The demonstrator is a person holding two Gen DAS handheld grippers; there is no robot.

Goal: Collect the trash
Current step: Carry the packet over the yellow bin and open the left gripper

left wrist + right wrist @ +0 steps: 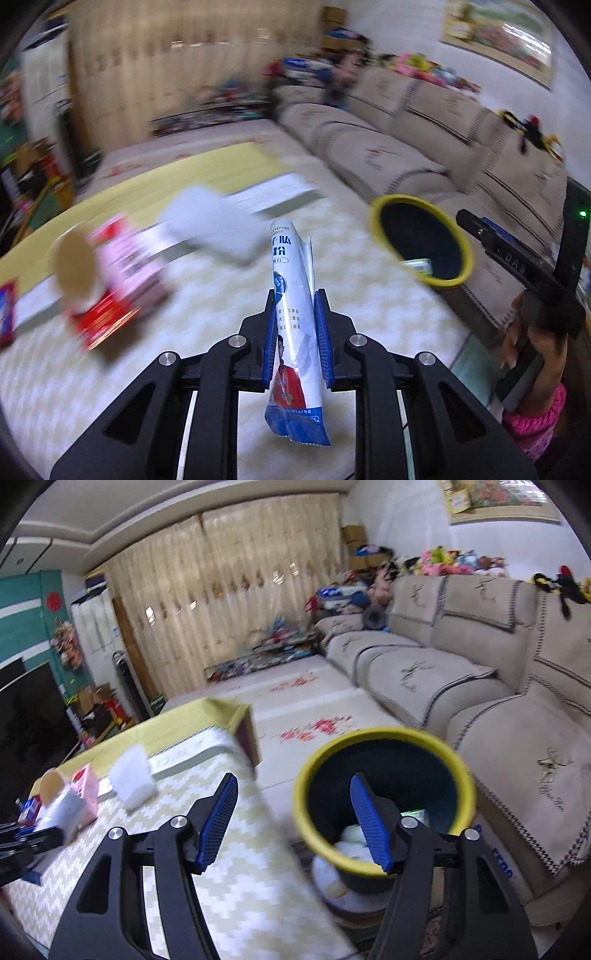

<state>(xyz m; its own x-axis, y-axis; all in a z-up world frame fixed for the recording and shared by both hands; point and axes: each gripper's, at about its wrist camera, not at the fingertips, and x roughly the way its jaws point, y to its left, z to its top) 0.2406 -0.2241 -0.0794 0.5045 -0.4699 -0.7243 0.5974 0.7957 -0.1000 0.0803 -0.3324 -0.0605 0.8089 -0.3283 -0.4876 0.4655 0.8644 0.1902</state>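
Left wrist view: the left gripper [295, 314] clamps an upright blue-and-white sachet [293, 328] above the patterned table [207, 317]; the yellow-rimmed bin [421, 240] stands beyond its edge. Right wrist view: the right gripper [293, 819] gapes empty before the bin [384, 801].

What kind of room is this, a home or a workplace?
Most likely a home living room: a long beige sofa with soft toys along its back, closed curtains, and a low table with a patterned cloth.
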